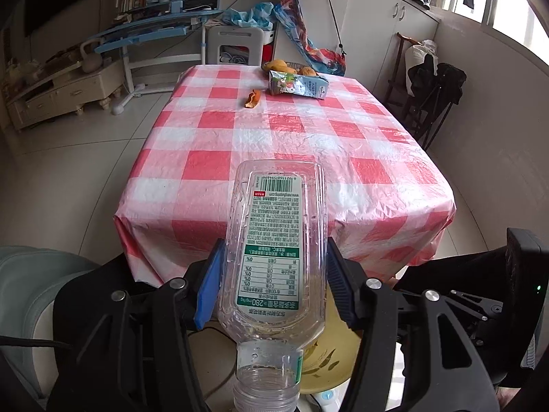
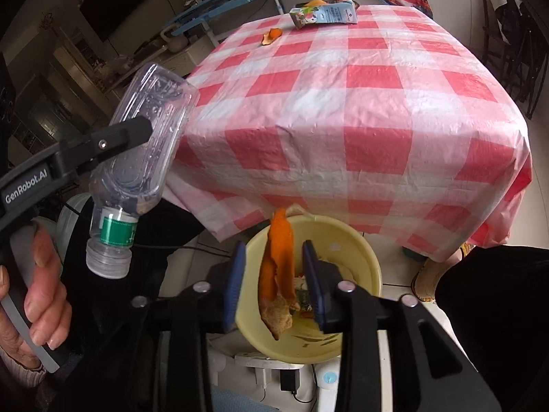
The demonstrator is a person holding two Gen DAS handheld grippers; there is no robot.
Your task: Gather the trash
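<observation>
My left gripper (image 1: 272,285) is shut on a clear empty plastic bottle (image 1: 274,257), held cap toward me, in front of the checked table. The bottle also shows at the left of the right wrist view (image 2: 144,158). My right gripper (image 2: 274,274) is open above a yellow bin (image 2: 363,264). An orange peel strip (image 2: 278,267) hangs between its jaws and does not look clamped. On the table's far end lie another orange peel (image 1: 253,99) and a crushed drink carton (image 1: 298,84); both also show in the right wrist view, the peel (image 2: 271,35) and the carton (image 2: 322,14).
The table (image 1: 274,144) has a red-and-white checked cloth. A basket of fruit (image 1: 286,67) stands behind the carton. A white chair (image 1: 236,46) stands at the far end. A dark folding chair (image 1: 432,92) stands at the right. A pale seat (image 1: 27,292) is at my left.
</observation>
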